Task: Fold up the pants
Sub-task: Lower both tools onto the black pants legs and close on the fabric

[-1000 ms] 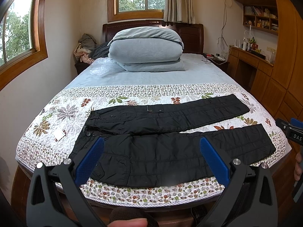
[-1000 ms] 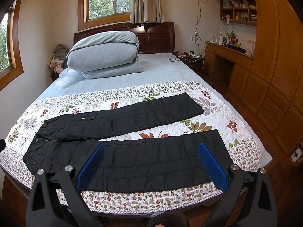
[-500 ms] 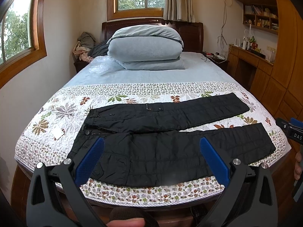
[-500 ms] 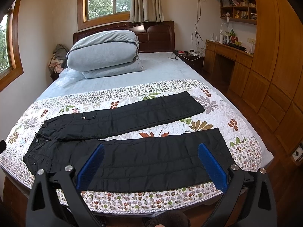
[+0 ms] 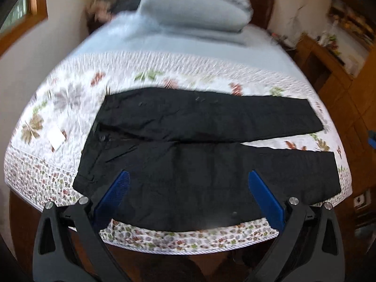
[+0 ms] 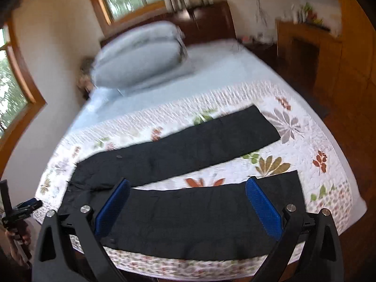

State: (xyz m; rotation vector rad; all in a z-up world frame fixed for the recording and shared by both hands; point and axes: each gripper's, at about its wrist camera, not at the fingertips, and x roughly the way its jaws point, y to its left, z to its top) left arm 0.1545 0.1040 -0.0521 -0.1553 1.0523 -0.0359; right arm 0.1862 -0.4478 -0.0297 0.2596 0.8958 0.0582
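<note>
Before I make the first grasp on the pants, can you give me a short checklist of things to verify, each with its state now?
1. Left gripper open and empty: ok, its blue pads are wide apart.
2. Right gripper open and empty: ok, same.
3. Black pants lie flat on the floral quilt, legs spread apart: ok.
4. Near leg hem within the bed edge: ok.
5. Nothing lying on the pants: ok; a white tag lies beside the waist, apart from it.
6. Steady view for aiming: not ok, both views are motion-blurred.
</note>
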